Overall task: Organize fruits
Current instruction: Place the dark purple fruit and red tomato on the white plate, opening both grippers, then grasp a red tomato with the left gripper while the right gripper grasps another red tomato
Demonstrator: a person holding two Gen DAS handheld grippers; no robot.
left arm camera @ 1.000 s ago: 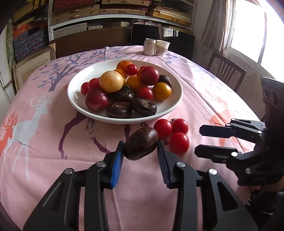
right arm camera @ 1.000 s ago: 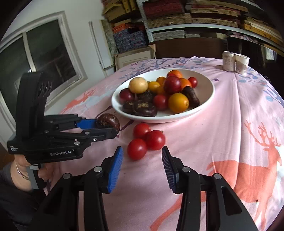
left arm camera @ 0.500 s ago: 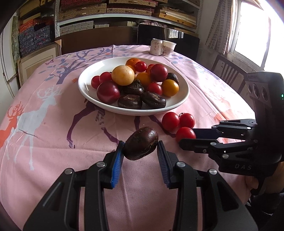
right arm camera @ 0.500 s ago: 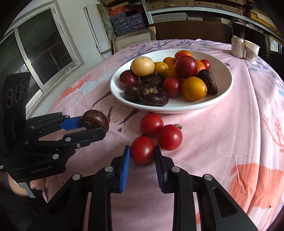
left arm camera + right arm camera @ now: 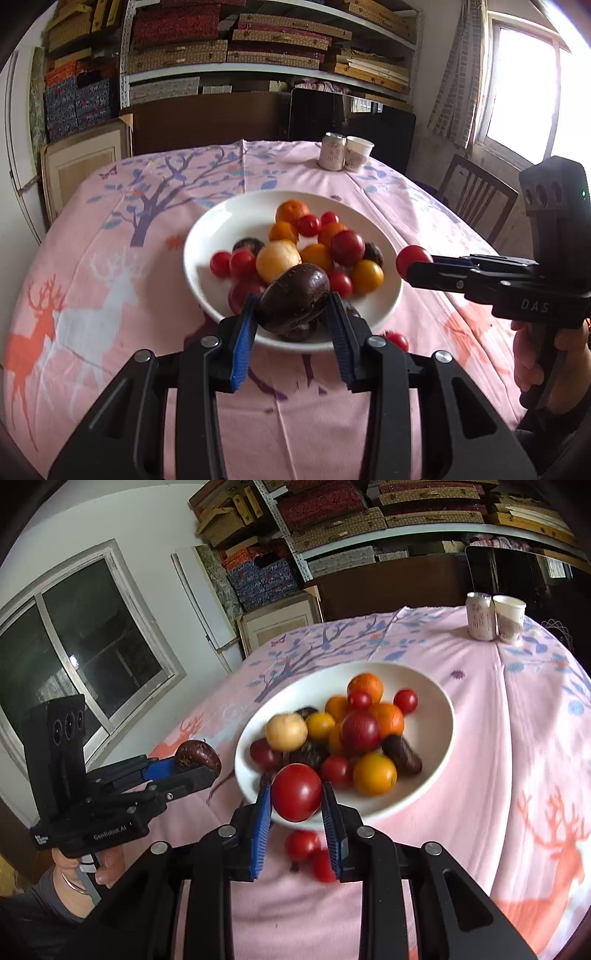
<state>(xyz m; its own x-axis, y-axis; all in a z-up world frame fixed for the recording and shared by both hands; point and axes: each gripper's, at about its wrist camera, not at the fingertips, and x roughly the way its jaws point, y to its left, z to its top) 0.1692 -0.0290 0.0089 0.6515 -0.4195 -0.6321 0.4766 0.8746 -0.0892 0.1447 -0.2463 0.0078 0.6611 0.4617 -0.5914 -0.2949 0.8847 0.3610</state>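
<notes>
A white bowl (image 5: pixel 207 236) (image 5: pixel 439 716) on the pink tablecloth holds several red, orange, yellow and dark fruits. My left gripper (image 5: pixel 291 314) is shut on a dark brown wrinkled fruit (image 5: pixel 295 297) and holds it above the bowl's near rim; from the right wrist view the same fruit (image 5: pixel 197 755) shows at the left. My right gripper (image 5: pixel 297 801) is shut on a red tomato (image 5: pixel 296 792) lifted in front of the bowl; the left wrist view has that tomato (image 5: pixel 412 258) at the bowl's right. Two red tomatoes (image 5: pixel 301 845) lie on the cloth below.
A can (image 5: pixel 332 151) and a paper cup (image 5: pixel 358 153) stand at the table's far side. A wooden chair (image 5: pixel 476 199) is at the right edge. Shelves of boxes fill the back wall. A person's hand (image 5: pixel 543 354) grips the right tool.
The right gripper closed on one of the three red tomatoes and lifted it. Both grippers rose and moved toward the bowl, the left still carrying the dark fruit.
</notes>
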